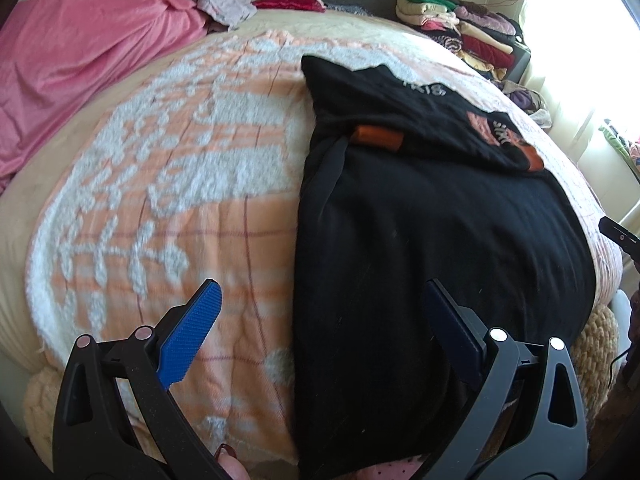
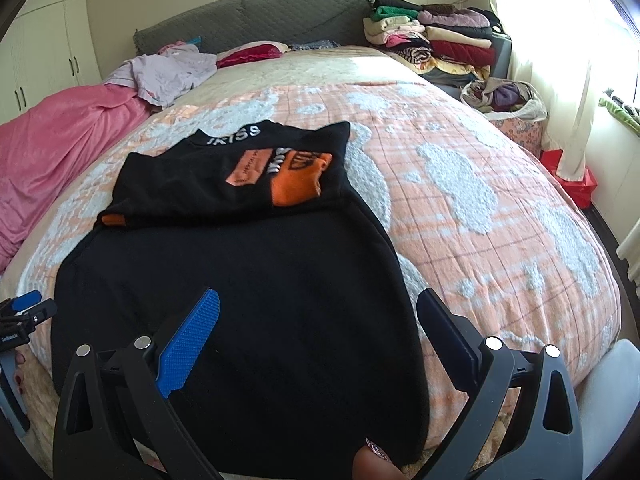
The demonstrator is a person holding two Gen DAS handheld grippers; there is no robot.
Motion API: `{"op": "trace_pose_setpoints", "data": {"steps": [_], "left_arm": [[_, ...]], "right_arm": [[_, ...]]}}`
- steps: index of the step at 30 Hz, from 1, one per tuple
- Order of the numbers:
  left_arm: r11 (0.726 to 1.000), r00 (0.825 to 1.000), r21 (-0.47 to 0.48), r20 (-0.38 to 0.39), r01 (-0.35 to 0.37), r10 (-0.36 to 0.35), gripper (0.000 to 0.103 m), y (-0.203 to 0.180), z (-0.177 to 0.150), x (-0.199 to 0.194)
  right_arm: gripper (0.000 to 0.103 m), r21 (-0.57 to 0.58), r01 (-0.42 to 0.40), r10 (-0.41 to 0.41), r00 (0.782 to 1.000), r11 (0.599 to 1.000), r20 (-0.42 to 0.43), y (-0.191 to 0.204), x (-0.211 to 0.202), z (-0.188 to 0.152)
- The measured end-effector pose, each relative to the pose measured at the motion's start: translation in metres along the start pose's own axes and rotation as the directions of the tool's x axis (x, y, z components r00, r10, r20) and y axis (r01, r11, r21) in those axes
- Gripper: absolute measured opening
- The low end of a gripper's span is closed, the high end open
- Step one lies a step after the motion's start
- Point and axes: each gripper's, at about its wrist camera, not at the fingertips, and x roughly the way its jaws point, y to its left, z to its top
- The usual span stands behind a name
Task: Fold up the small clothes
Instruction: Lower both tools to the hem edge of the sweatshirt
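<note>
Both grippers hover wide apart and empty: the left gripper (image 1: pixel 320 320) straddles the near left edge of the black shirt (image 2: pixel 240 280), the right gripper (image 2: pixel 320 320) its near right edge, on the peach blanket (image 2: pixel 480 200); a pink quilt (image 2: pixel 52 152) lies far left.

A home bedroom. A wide bed (image 2: pixel 480 208) fills the view ahead of the right tool (image 2: pixel 318 320), spread with an orange-and-white patterned blanket (image 1: pixel 180 184), and a grey quilted headboard (image 2: pixel 256 12) stands at its far end. Far ahead to the right, folded clothes (image 2: pixel 436 36) are stacked beside a bright curtained window (image 2: pixel 560 60). To the left lie a pink quilt (image 2: pixel 60 144) and, beyond it, cream wardrobe doors (image 2: pixel 44 40).
</note>
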Motion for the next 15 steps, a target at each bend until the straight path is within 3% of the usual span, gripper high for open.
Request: {"op": "trace_pose_setpoints", "data": {"steps": [15], "left_arm": [[0.998, 0.997, -0.018, -0.052, 0.062, -0.063, 0.094, 0.014, -0.03, 0.003]], "right_arm": [[0.099, 0.009, 0.002, -0.001, 0.997, 1.0, -0.084, -0.016, 0.006, -0.026]]}}
